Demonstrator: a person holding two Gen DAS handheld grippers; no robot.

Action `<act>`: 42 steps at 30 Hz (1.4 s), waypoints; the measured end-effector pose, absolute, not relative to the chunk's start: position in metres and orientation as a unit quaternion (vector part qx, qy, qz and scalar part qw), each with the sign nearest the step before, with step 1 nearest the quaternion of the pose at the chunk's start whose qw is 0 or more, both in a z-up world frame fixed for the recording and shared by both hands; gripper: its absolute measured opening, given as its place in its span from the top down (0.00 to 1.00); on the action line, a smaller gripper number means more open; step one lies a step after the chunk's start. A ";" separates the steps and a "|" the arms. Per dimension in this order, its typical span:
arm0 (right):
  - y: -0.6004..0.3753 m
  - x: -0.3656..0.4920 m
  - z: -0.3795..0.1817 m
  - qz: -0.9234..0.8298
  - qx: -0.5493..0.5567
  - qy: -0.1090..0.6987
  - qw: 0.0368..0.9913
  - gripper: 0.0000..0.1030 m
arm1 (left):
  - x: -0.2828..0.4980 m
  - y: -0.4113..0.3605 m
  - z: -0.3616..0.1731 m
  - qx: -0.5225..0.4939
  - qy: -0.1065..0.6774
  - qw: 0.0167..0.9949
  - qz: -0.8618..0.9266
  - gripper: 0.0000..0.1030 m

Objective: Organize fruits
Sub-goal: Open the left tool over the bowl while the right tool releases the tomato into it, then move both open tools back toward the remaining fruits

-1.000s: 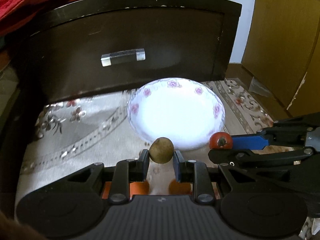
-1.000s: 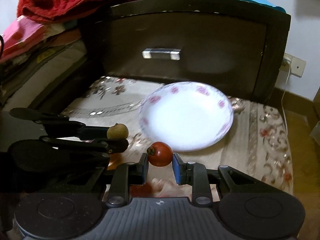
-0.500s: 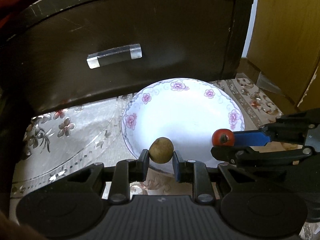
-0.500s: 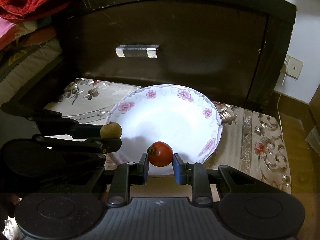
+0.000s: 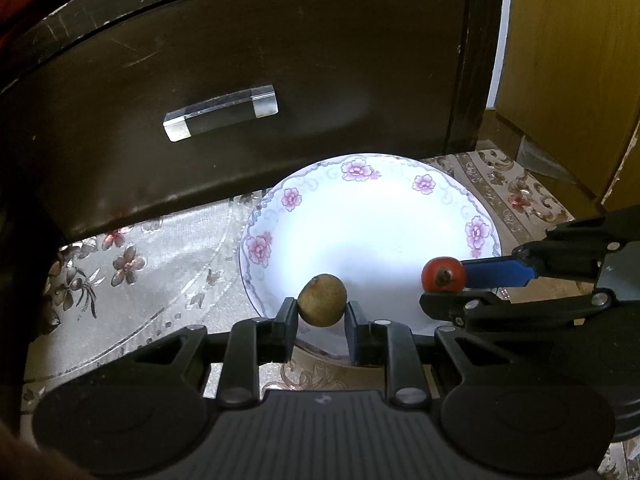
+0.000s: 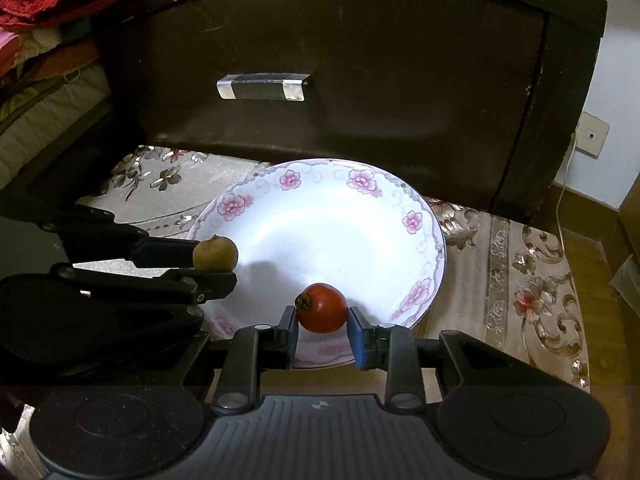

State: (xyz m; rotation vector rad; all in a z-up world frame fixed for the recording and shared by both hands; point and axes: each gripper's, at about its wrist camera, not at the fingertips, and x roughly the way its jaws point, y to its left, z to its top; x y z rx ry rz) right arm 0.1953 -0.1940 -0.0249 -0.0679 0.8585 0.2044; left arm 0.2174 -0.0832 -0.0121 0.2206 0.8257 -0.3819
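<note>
Left wrist view: your left gripper [image 5: 322, 316] is clamped on the brown fruit [image 5: 322, 300], lower centre of frame, held over the near rim of the flowered plate [image 5: 400, 184]. The plate sits mid-frame on the patterned cloth [image 5: 132, 276], just in front of the dark drawer front [image 5: 256, 60] with the clear handle [image 5: 220, 112] (upper half of frame). Your right gripper [image 5: 444, 282] comes in from the right edge with the red fruit [image 5: 443, 274] at its tips, over the plate's right side. Right wrist view: the right gripper [image 6: 322, 322] has the red fruit [image 6: 322, 308] between its pads, lower centre, over the plate's [image 6: 400, 200] near edge; its jaws are opening, pads still on the fruit as far as you can see. The left gripper [image 6: 214, 266] enters from the left edge, brown fruit [image 6: 215, 253] pinched over the plate's left rim.
</note>
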 end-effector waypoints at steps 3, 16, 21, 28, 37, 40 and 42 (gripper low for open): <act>-0.194 0.195 -0.025 0.098 -0.032 0.415 0.904 0.74 | 0.217 -0.083 -0.012 0.107 0.398 0.893 -0.182 0.70; -0.194 0.194 -0.022 0.097 -0.030 0.407 0.908 0.69 | 0.216 -0.077 -0.008 0.101 0.397 0.896 -0.169 0.65; -0.194 0.193 -0.019 0.098 -0.029 0.403 0.910 0.66 | 0.212 -0.073 -0.004 0.098 0.394 0.898 -0.168 0.65; -0.192 0.185 -0.010 0.097 -0.024 0.393 0.914 0.66 | 0.197 -0.062 0.011 0.095 0.388 0.902 -0.164 0.61; -0.179 0.158 0.006 0.115 -0.019 0.384 0.916 0.63 | 0.164 -0.045 0.029 0.086 0.379 0.909 -0.152 0.61; -0.174 0.148 0.011 0.120 -0.020 0.381 0.916 0.62 | 0.151 -0.039 0.032 0.086 0.376 0.911 -0.148 0.59; -0.171 0.142 0.014 0.122 -0.019 0.380 0.917 0.62 | 0.141 -0.033 0.033 0.086 0.375 0.911 -0.145 0.55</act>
